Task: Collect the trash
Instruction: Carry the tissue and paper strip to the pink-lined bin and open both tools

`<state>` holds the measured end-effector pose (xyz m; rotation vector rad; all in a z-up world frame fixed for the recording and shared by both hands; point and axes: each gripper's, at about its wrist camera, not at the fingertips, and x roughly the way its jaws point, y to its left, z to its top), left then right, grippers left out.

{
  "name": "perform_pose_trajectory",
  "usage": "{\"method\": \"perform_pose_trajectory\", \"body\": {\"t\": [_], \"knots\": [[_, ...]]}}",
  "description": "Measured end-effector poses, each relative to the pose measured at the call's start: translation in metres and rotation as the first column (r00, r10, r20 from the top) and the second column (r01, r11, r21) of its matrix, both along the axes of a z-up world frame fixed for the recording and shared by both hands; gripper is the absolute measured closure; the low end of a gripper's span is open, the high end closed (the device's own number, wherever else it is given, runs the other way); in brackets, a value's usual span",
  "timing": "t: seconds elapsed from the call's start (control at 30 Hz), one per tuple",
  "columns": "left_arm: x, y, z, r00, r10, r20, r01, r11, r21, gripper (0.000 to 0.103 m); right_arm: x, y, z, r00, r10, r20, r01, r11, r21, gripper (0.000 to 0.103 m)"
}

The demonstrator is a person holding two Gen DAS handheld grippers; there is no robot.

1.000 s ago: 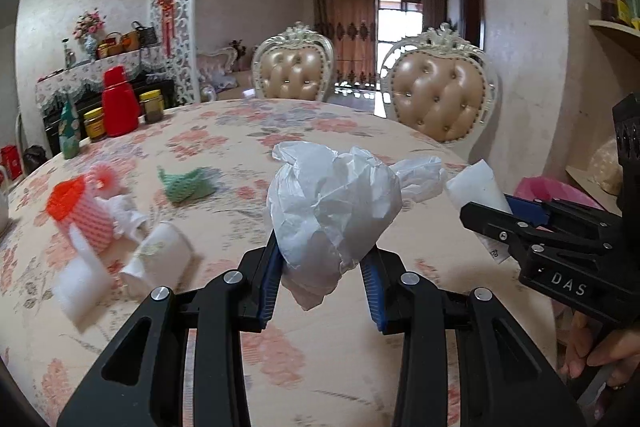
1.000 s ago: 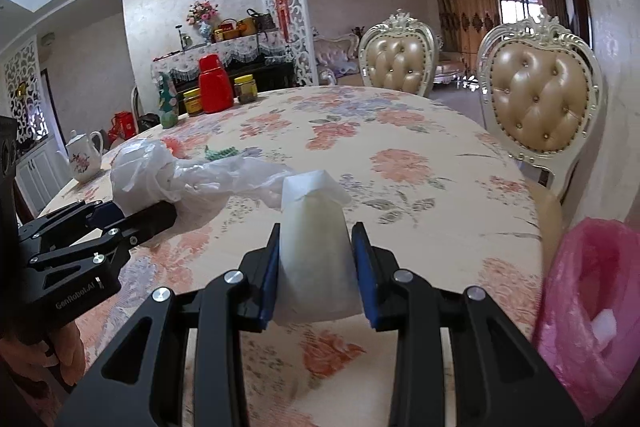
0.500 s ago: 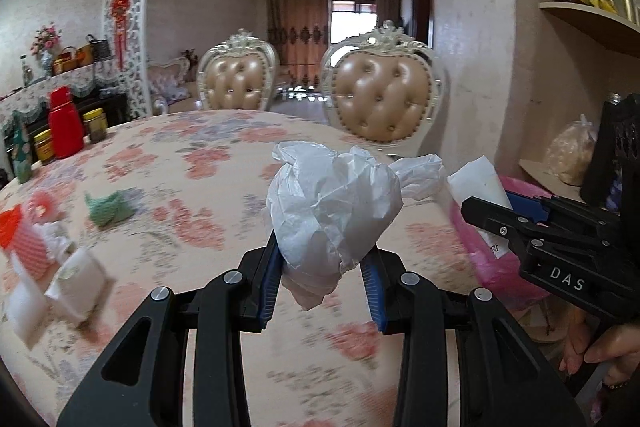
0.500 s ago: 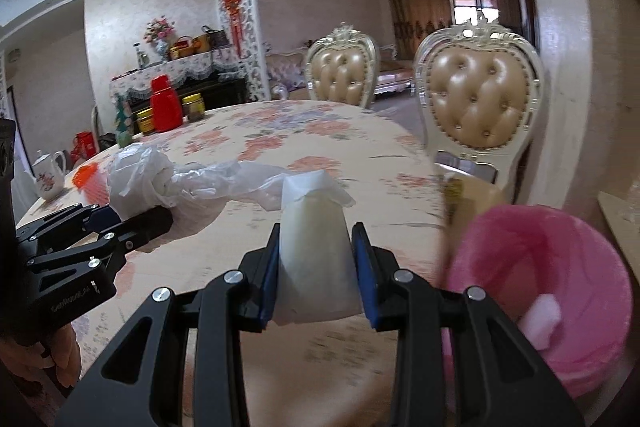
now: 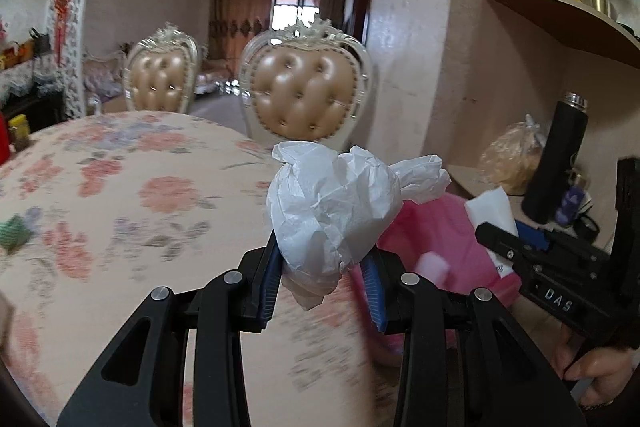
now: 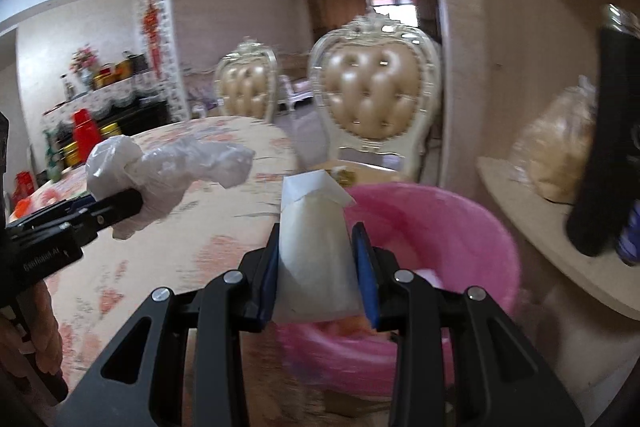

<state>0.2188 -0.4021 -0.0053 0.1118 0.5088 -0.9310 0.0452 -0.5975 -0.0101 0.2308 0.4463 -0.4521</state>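
Observation:
My left gripper (image 5: pixel 322 281) is shut on a crumpled white plastic bag (image 5: pixel 332 211), held above the table's right edge; the bag also shows in the right wrist view (image 6: pixel 160 171). My right gripper (image 6: pixel 318 277) is shut on a flat white paper packet (image 6: pixel 314 251), held over the near rim of the pink-lined trash bin (image 6: pixel 460 227). The bin shows behind the bag in the left wrist view (image 5: pixel 444 239), with the right gripper (image 5: pixel 516 231) and its packet (image 5: pixel 490 207) at its right side. White trash lies inside the bin.
A round table with a floral cloth (image 5: pixel 132 195) lies left of the bin. Two padded chairs (image 5: pixel 306 99) stand behind it. A corner shelf (image 6: pixel 532 203) with a black flask (image 5: pixel 554 163) and a bagged loaf (image 5: pixel 510 161) is right of the bin. A green scrap (image 5: pixel 14 233) lies on the table.
Both grippers have swung right, off the table toward the pink bin, still holding their trash. The bin has come much closer, now right under the right gripper.

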Motion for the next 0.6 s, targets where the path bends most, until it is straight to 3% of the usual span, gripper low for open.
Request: {"method": "perform_pose_trajectory", "body": {"t": [0.2, 0.53, 0.6], "knots": [[-0.003, -0.051, -0.005, 0.996, -0.065, -0.059, 0.065, 0.998, 0.002, 0.068, -0.013, -0.038, -0.02, 0.997, -0.074, -0.012, 0.074, 0.996, 0.044, 0.069], [-0.004, -0.119, -0.014, 0.986, -0.151, -0.072, 0.152, 0.988, 0.008, 0.067, -0.003, -0.079, -0.035, 0.997, -0.075, -0.021, 0.076, 0.995, 0.063, 0.063], [0.0, -0.13, -0.015, 0.983, -0.167, -0.079, 0.168, 0.986, 0.006, 0.066, 0.001, -0.084, -0.036, 0.997, -0.07, -0.025, 0.072, 0.995, 0.065, 0.046]]}}
